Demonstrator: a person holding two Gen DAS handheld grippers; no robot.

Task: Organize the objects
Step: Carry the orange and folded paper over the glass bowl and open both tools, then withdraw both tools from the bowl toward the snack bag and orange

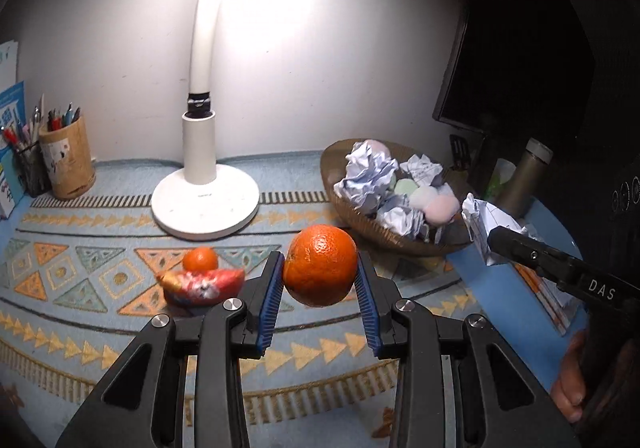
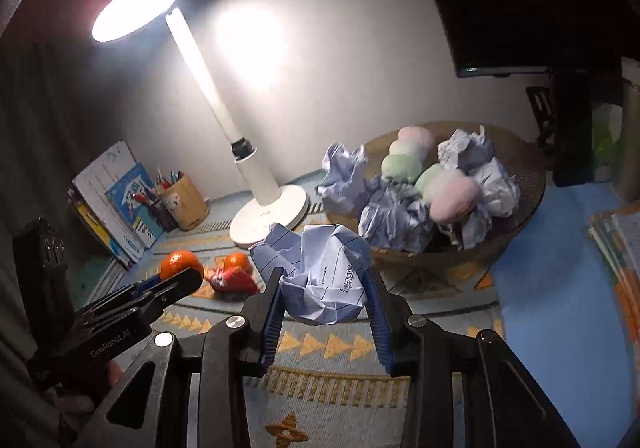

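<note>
The left gripper [image 1: 320, 280] jaws clamp an orange [image 1: 320, 266] clear of the table [image 1: 80, 312], apparently bound for the red dish [image 1: 200, 288] holding another. The right gripper [image 2: 324, 288] jaws clamp a paper ball [image 2: 320, 272], likely for the basket [image 2: 524, 183] of crumpled paper.

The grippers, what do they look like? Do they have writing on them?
Both grippers, left and right, are black with angular arms, round silver bolts and ribbed blue pads on the fingers. Seen from the side, the right one reads "DAS" in white, the left one "GenRobot.AI".
</note>
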